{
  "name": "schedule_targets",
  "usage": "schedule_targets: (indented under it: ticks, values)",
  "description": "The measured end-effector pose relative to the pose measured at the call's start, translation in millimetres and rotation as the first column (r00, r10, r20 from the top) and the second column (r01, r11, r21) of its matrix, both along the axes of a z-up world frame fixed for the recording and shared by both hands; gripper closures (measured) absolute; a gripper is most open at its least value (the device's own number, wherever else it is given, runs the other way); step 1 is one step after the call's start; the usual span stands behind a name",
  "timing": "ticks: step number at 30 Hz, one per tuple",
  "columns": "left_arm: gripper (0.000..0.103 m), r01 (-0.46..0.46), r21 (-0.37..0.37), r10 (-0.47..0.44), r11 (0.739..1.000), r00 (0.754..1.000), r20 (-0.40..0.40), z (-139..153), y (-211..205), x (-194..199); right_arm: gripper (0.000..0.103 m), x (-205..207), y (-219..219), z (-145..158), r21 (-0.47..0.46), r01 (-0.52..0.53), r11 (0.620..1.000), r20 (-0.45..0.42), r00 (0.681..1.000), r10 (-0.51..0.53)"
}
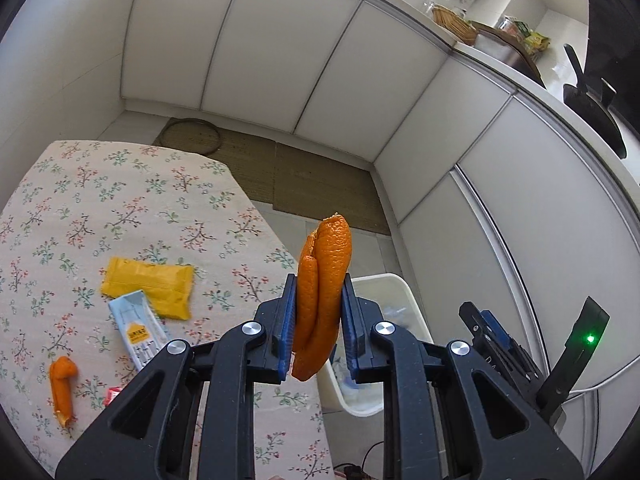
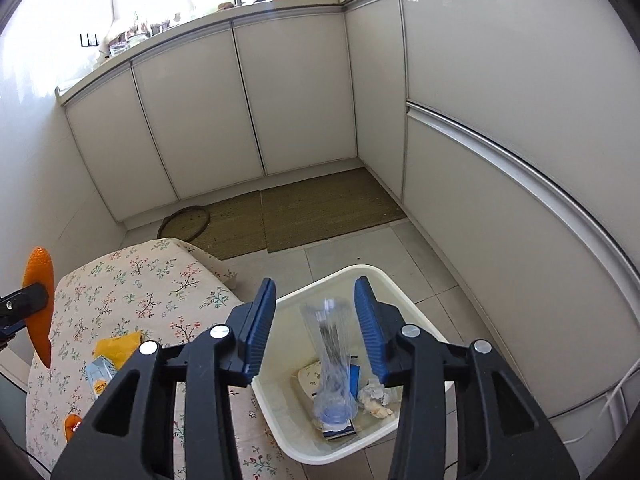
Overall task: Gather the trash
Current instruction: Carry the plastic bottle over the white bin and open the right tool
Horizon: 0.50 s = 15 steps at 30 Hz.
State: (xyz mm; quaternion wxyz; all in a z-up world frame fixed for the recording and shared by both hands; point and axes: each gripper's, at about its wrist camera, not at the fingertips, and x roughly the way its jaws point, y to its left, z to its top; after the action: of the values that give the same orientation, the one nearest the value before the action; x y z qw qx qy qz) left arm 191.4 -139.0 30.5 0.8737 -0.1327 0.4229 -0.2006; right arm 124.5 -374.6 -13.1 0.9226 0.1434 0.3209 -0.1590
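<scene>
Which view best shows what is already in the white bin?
The right wrist view: it looks down into the white bin, showing a clear plastic bottle and crumpled paper. The left wrist view shows only its rim behind the tongs.

glossy cabinet doors [image 2: 248, 104], floral cloth table cover [image 1: 120, 208].

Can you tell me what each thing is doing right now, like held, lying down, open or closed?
left gripper: shut on orange peel, held up.
right gripper: open, empty, above the bin.
white bin: on the floor, trash inside.
plastic bottle: in the bin.
yellow wrapper: lying on the table.
blue wrapper: lying on the table.
small peel: lying on the table.
</scene>
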Motion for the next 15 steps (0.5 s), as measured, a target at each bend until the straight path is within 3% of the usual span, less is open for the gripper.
schedule_targets:
  ticks: [10, 15]
  values:
    - [0.083, 0.136, 0.006, -0.136, 0.991, 0.991, -0.001, -13, -76, -14, 0.051, -43, -56, 9, 0.014, 0.150, 0.989, 0.039, 0.988, -0.150]
    - [0.083, 0.197, 0.025, -0.197, 0.980, 0.980, 0.006, -22, -109, -21, 0.041, -62, -80, 10, -0.006, 0.223, 0.975, 0.042, 0.974, -0.223]
